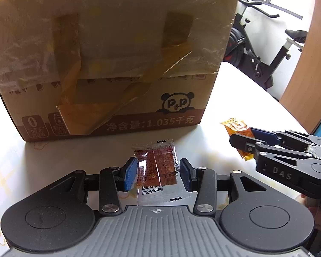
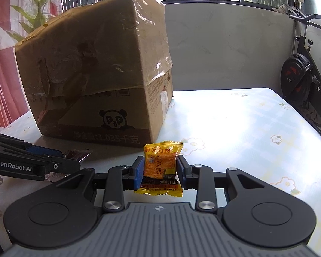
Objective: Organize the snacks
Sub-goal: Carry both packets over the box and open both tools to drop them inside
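Gripper [image 2: 159, 172] tight on yellow packet [image 2: 161, 162]

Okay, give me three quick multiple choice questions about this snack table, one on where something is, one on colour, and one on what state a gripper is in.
1. Where is the cardboard box?
A. on the table
B. on the floor
C. on the exercise bike

2. What colour is the packet in the right hand-held gripper?
A. blue
B. yellow-orange
C. green

3. How does the left hand-held gripper stand with its red and clear packet?
A. shut flat, packet gone
B. pads beside it, right pad apart
C. inside the box

Answers:
1 A, it rests on the floral tabletop.
2 B, the wrapper is yellow-orange.
3 B, a gap shows at the right pad.
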`<state>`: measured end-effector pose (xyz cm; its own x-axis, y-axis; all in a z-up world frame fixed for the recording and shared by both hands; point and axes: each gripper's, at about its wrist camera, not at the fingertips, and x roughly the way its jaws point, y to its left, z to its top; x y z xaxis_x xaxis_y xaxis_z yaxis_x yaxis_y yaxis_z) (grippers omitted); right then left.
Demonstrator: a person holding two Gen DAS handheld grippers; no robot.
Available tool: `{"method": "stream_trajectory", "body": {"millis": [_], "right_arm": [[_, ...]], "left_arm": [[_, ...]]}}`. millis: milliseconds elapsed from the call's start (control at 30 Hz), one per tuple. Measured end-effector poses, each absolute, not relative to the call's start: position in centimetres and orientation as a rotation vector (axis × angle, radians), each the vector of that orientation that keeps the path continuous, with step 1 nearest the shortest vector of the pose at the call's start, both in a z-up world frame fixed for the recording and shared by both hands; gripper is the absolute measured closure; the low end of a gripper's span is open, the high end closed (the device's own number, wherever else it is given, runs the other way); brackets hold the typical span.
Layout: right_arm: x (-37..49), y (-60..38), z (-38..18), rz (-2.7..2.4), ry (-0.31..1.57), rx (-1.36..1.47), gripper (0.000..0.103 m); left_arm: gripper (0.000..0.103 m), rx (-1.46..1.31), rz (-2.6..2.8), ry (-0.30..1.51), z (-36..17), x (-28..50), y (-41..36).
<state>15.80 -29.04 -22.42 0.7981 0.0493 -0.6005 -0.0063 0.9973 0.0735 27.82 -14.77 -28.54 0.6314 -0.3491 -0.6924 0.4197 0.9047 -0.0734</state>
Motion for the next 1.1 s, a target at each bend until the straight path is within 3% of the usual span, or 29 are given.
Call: {"method": "stream_trajectory", "body": {"millis": [367,700,867,1100], "right_arm": [[15.1,-27.9,-20.5,0.037,0.62,0.031,0.069],[18.2,-25.6,-9.7,0.157,0.374,-0.041,0.069],[22.6,-25.0,-6.0,0.188,0.332,-0.034,0.068],[29.5,-23.1,-5.6,0.184,0.454,-0.021,0.069]], "left_arm": [[0.057,0.093,-0.5,0.582,-23.4,25.4,-13.0],[0.057,0.073,-0.515,0.253,-13.0,24.6,-9.6],[0.057,0.078,-0.449,0.233,-9.1,27.7,-7.9],[0.056,0.134,-0.333,0.322,-8.7,33.0,-6.9]]}}
